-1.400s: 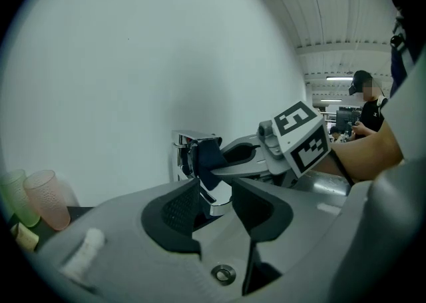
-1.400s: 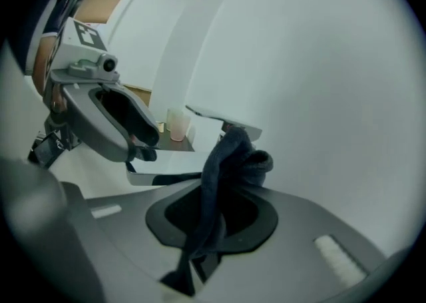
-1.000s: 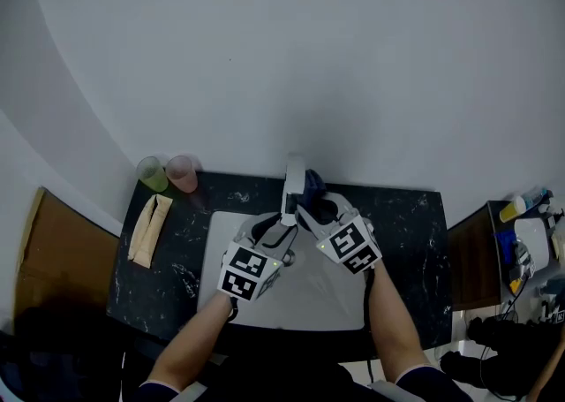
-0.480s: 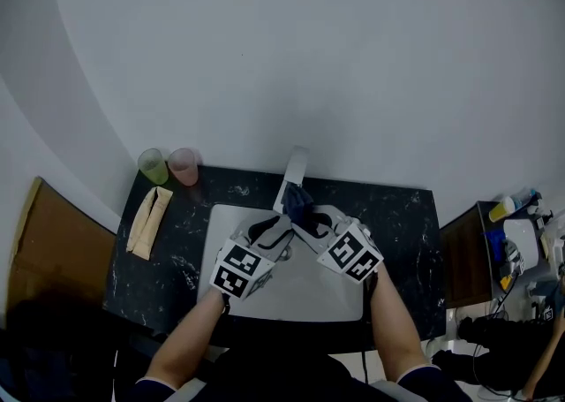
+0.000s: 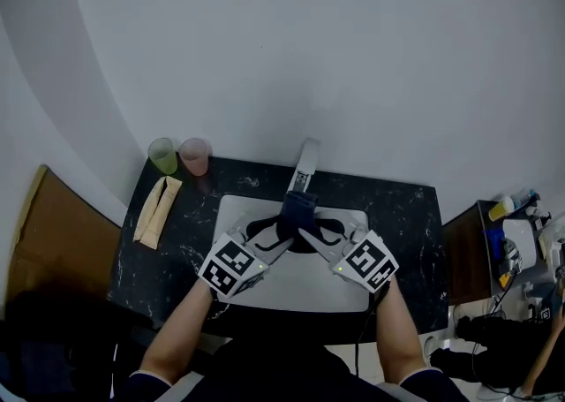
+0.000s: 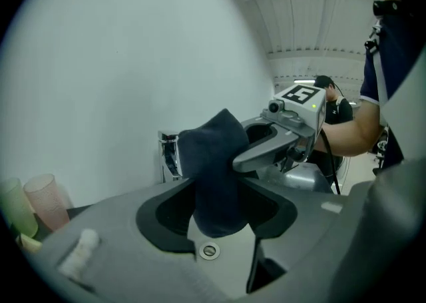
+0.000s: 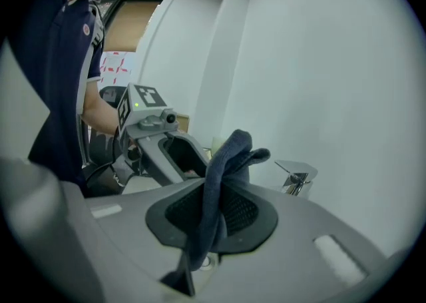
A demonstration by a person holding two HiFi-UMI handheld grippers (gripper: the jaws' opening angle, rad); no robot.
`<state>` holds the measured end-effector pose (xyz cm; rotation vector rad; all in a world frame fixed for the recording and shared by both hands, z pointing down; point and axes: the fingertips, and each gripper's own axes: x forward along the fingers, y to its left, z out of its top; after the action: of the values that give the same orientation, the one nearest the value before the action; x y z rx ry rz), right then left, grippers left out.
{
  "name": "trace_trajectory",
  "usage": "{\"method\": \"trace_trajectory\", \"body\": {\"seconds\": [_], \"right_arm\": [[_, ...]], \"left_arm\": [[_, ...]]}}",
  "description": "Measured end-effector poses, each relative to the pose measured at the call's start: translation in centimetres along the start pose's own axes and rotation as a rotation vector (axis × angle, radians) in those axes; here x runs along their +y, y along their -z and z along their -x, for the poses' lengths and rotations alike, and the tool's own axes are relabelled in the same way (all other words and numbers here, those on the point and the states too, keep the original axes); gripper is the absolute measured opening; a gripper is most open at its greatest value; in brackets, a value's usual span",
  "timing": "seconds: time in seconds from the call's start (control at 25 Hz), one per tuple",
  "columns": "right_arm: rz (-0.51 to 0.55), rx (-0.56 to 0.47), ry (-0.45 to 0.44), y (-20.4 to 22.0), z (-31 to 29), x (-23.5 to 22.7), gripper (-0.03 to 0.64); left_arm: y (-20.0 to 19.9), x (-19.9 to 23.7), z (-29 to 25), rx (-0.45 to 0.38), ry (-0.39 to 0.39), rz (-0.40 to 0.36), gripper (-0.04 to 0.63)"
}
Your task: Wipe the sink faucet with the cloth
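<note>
**While the left claw (image 5: 279, 237) opens, the right claw (image 5: 316, 237) grips the cloth (image 5: 297, 208)**

Where the head view looks down, the 2 claws meet over the white sink (image 5: 296, 287), set in a dark speckled tabletop (image 5: 402, 215). The dark blue cloth bunches between their tips, just in front of the faucet (image 5: 306, 162) at the sink's back edge. A green cup (image 5: 162, 155) and a pink cup (image 5: 195, 156) stand side by side at the tabletop's back left corner, with a folded beige towel (image 5: 155, 210) lying near them.

In the left gripper view, the left claw's jaws stand wide and are opening. The cloth hangs in the gap between them, above the drain (image 6: 209, 250). The right claw reaches in from the right and pinches the cloth's upper part. The chrome faucet shows just behind the cloth's left edge.

In the right gripper view, the right claw's jaws stand narrow, clamped on the cloth, which drapes over them and down toward the sink. The faucet stands to the right, near the cloth but apart from it.
</note>
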<state>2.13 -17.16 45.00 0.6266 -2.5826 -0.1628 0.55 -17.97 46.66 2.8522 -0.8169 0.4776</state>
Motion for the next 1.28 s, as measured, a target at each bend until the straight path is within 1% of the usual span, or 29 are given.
{"method": "trace_trajectory", "body": {"seconds": [0.16,0.28,0.4,0.44,0.52,0.6,0.64,0.68,0.76,0.84,0.88,0.92,1.0,1.12,1.28], "right_arm": [[-0.063,-0.069,-0.013,-1.5,0.7,0.4,0.06],[-0.125,-0.116,-0.039,-2.3,0.9,0.7,0.06],[-0.179,-0.145,-0.069,-2.7,1.3,1.0,0.06],[-0.195,-0.155,-0.082,-2.8,1.4,1.1,0.06],[-0.224,-0.17,-0.087,-2.9,1.5,1.1,0.064],[-0.24,-0.184,-0.065,-3.0,1.5,0.8,0.088],[-0.245,-0.19,-0.048,-2.9,1.5,0.4,0.126],[-0.252,-0.196,-0.028,-2.8,1.7,-0.1,0.161],[-0.272,-0.206,0.021,-2.5,2.1,-1.3,0.164],[-0.285,-0.211,0.059,-2.2,2.3,-2.2,0.16],[-0.287,-0.211,0.07,-2.1,2.3,-2.4,0.155],[-0.287,-0.21,0.077,-2.1,2.2,-2.6,0.147],[-0.288,-0.202,0.085,-1.7,1.9,-2.7,0.141],[-0.299,-0.186,0.105,-0.9,1.7,-3.1,0.129],[-0.323,-0.175,0.14,0.0,1.6,-3.8,0.109]], "left_arm": [[-1.3,-1.5,-0.4,-0.009,0.013,-0.103,0.252],[-1.9,-2.3,-1.0,-0.008,0.02,-0.181,0.259],[-2.1,-2.8,-1.2,-0.018,0.055,-0.201,0.252],[-2.1,-3.0,-1.2,-0.018,0.072,-0.197,0.23],[-2.0,-2.8,-1.2,-0.014,0.077,-0.188,0.152],[-2.0,-2.0,-1.0,-0.004,0.047,-0.194,0.124],[-2.1,-1.3,-0.9,0.008,0.023,-0.214,0.118],[-2.2,-0.6,-0.8,0.032,0.0,-0.251,0.117],[-2.3,0.8,-0.7,0.115,-0.022,-0.376,0.117],[-2.2,1.7,-0.9,0.215,-0.008,-0.52,0.118],[-2.1,2.0,-1.1,0.255,0.009,-0.569,0.118],[-2.1,2.3,-1.5,0.284,0.032,-0.595,0.118],[-2.1,2.9,-2.2,0.315,0.084,-0.597,0.118],[-2.1,3.7,-3.5,0.343,0.147,-0.572,0.118],[-2.3,4.6,-4.7,0.366,0.216,-0.499,0.12]]}}
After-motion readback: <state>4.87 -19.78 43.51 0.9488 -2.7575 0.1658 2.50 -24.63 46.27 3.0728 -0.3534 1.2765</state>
